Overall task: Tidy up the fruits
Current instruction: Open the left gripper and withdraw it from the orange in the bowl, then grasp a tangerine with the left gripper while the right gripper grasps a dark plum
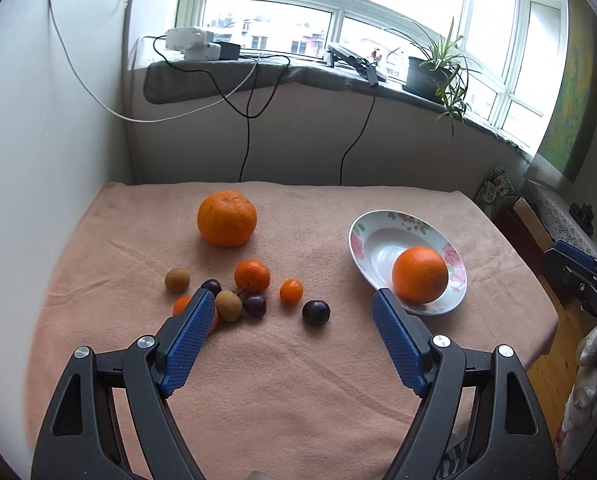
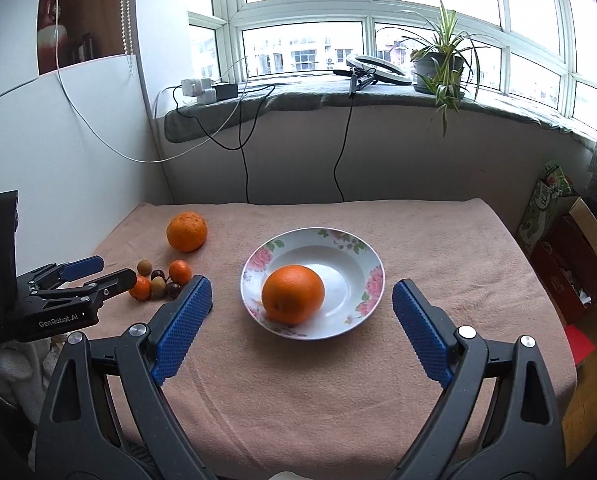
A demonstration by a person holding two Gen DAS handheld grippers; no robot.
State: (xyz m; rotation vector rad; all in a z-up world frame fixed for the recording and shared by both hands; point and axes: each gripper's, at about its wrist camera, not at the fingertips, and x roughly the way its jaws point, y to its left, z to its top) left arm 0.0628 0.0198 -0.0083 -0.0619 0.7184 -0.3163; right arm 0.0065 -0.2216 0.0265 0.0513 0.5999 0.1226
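Both grippers stand over the near edge of a table covered with a pink cloth (image 2: 438, 240). The left gripper (image 1: 290, 312) has its jaws wide apart and empty; the right gripper (image 2: 302, 300) likewise has its jaws spread with nothing between the pads.

Location of the fruit:
- One orange (image 2: 293, 294) already lies in the floral plate (image 2: 372, 276), near its front-left rim.
- A larger orange (image 1: 227, 218) sits alone on the cloth, well apart from the plate.
- A loose cluster lies near the left gripper: a mandarin (image 1: 252, 276), a smaller mandarin (image 1: 291, 291), two brown round fruits (image 1: 177, 280) (image 1: 229, 305), and dark plums (image 1: 315, 312) (image 1: 255, 305). One more orange fruit is partly hidden behind the left finger.

Handling, as a judgement:
- The oranges appear firm and fairly heavy. Grip across the widest girth; round peel is likely to roll out of a grip taken high.
- The plums look smooth, soft and easily bruised. Close lightly about the middle.
- The small fruits touch or nearly touch one another. Take outer pieces first to avoid scattering the rest.
- The plate appears to be ceramic, so fruit should be set down rather than dropped.

Legible writing: "GenRobot.AI" on the left gripper's body, seen from the right wrist view. Smaller print beneath it, and the lettering on a green bag (image 2: 546, 192) beside the table, cannot be read.
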